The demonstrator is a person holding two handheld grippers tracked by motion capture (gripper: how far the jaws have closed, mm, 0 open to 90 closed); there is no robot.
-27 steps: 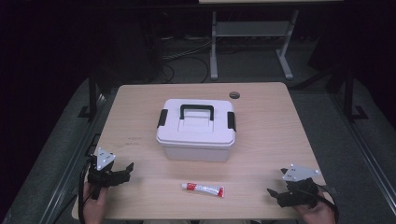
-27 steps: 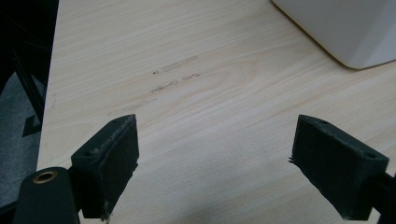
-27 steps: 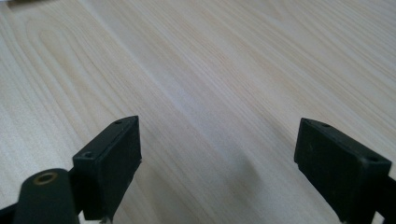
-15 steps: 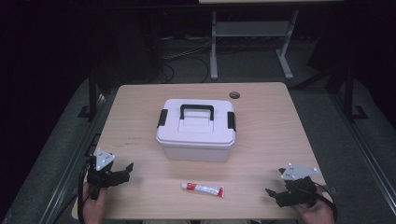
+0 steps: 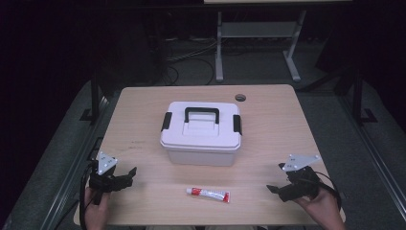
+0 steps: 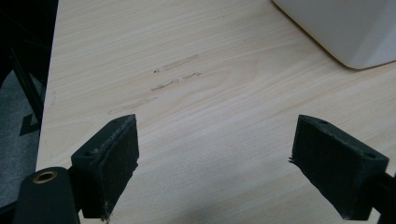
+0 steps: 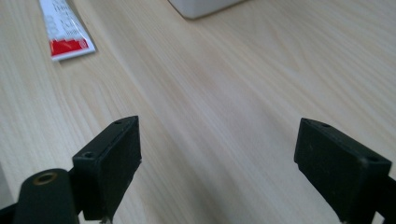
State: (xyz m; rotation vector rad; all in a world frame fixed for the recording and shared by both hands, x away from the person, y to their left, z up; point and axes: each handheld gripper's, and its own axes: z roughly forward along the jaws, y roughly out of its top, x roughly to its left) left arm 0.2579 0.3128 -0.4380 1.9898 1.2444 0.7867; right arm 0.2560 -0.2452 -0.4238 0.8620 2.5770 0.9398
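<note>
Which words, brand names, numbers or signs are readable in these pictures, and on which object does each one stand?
Tube: grey print on the white part above the red band, too blurred to read in the right gripper view, too small in the high view.
White box: no text to be seen.
Table: only scuff marks, no writing.
No legible text anywhere.

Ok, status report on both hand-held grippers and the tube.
Left hand-held gripper open, empty. Right hand-held gripper open, empty. Tube flat on table, between them, untouched. White box behind it; nothing blocking.
</note>
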